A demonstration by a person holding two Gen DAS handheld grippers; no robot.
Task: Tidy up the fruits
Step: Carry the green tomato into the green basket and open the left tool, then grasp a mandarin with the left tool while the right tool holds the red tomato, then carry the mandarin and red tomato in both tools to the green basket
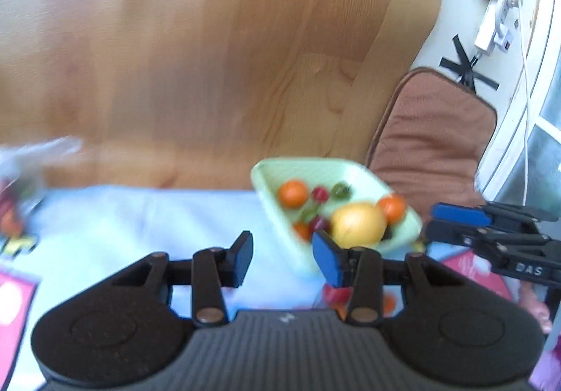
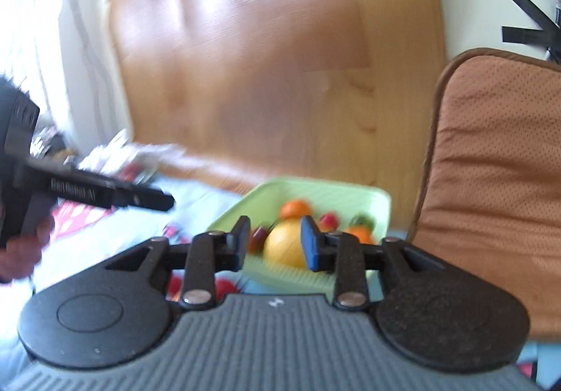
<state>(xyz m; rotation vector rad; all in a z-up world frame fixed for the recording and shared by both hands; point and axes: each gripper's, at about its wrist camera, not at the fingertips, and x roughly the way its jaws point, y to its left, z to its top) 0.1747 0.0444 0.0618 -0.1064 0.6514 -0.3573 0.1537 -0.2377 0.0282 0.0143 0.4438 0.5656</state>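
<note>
A light green tray [image 1: 270, 173] sits at the table's far edge, also in the right wrist view [image 2: 350, 193]. It holds a large yellow fruit [image 1: 357, 222] [image 2: 284, 245], small oranges [image 1: 292, 193] [image 2: 296, 208], red cherries [image 1: 319, 194] and a green fruit [image 1: 342, 190]. My left gripper [image 1: 282, 259] is open and empty, just left of and short of the tray. My right gripper [image 2: 275, 242] is open and empty, hovering at the tray's near side with the yellow fruit seen between its fingers. It shows at the right of the left wrist view [image 1: 455, 226].
A pale blue cloth with pink prints [image 1: 140, 215] covers the table. A clear bag with more fruit [image 1: 14, 201] lies at the far left. A chair with a brown cushion [image 1: 431, 145] stands beside the tray. Wooden floor lies beyond.
</note>
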